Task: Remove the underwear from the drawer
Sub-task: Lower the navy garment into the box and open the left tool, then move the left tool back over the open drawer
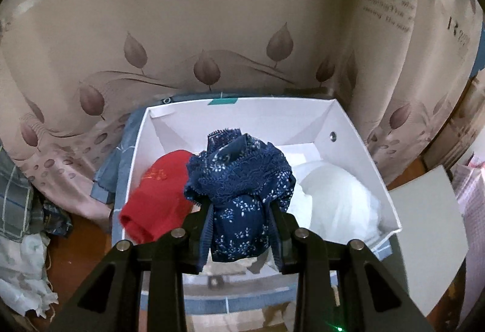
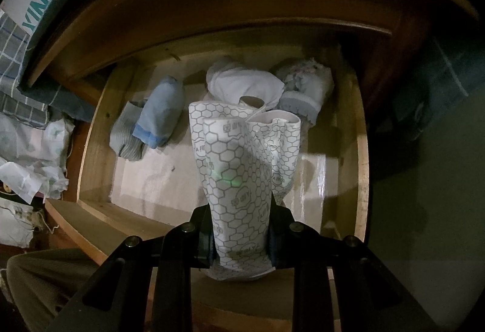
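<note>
Beige leaf-print curtain (image 1: 212, 29) with lettering behind, brown wooden floor (image 1: 78, 244) below, dim light.

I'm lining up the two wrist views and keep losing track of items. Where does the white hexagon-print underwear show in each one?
Left wrist view: not in it; the left gripper grips navy floral underwear over a white box.
Right wrist view: centre, the hexagon-print underwear is pinched by the right gripper above the open drawer.
Shared landmark: the white floral cloth at the left edge, probably the same pile.

Wooden drawer (image 2: 91, 132) with four rolled garments: grey (image 2: 125, 135), blue (image 2: 160, 114), white (image 2: 242, 86), mottled (image 2: 306, 86).
</note>
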